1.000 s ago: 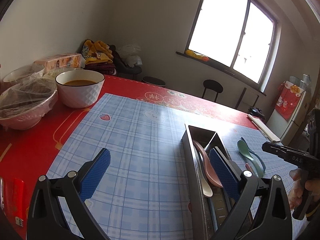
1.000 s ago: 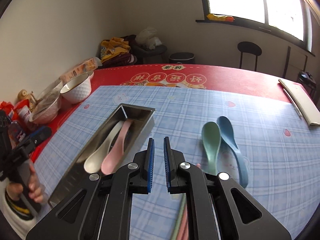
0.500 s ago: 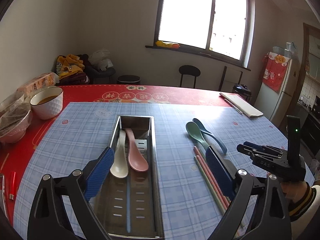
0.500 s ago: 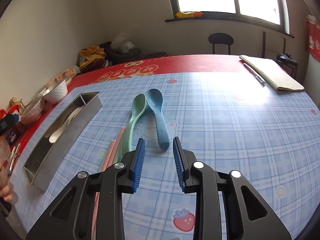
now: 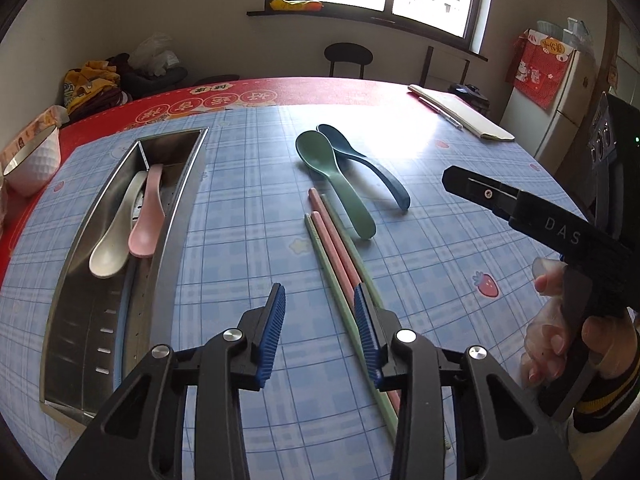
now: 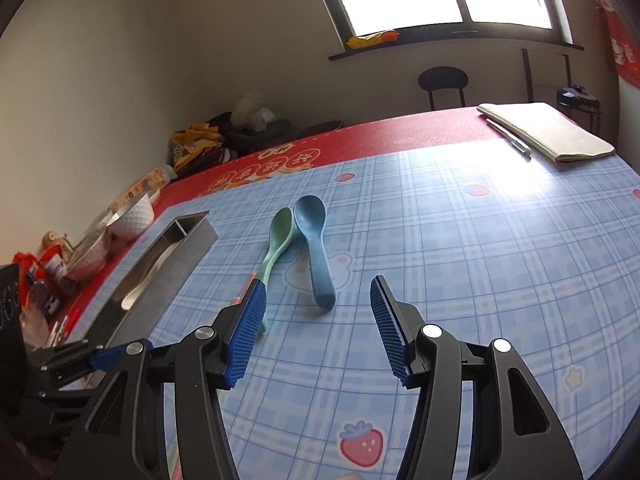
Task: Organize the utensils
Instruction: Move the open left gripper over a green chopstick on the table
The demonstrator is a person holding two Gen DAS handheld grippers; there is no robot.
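My left gripper (image 5: 319, 292) hovers low over the blue checked mat, its jaws closing. Several pink and green chopsticks (image 5: 336, 248) run between its fingertips, close to the right pad, and neither pad presses on them. My right gripper (image 6: 318, 284) is opening, with the handle end of the blue spoon (image 6: 314, 236) between its pads, untouched. A green spoon (image 6: 278, 236) lies beside the blue one, bowls touching. The metal tray (image 5: 176, 208) to the left holds a white spoon (image 5: 116, 240) and a pink spoon (image 5: 148, 224).
A white bowl (image 5: 36, 160) stands at the left edge of the red table, with more bowls and packets (image 6: 88, 248) near it. A folded cream pad with a pen (image 6: 548, 132) lies at the far right. A hand (image 5: 560, 320) holds the right gripper.
The left gripper swung right from over the tray to over the chopsticks and narrowed its jaws. The right gripper went from shut to wide apart and closed in on the blue spoon's handle.
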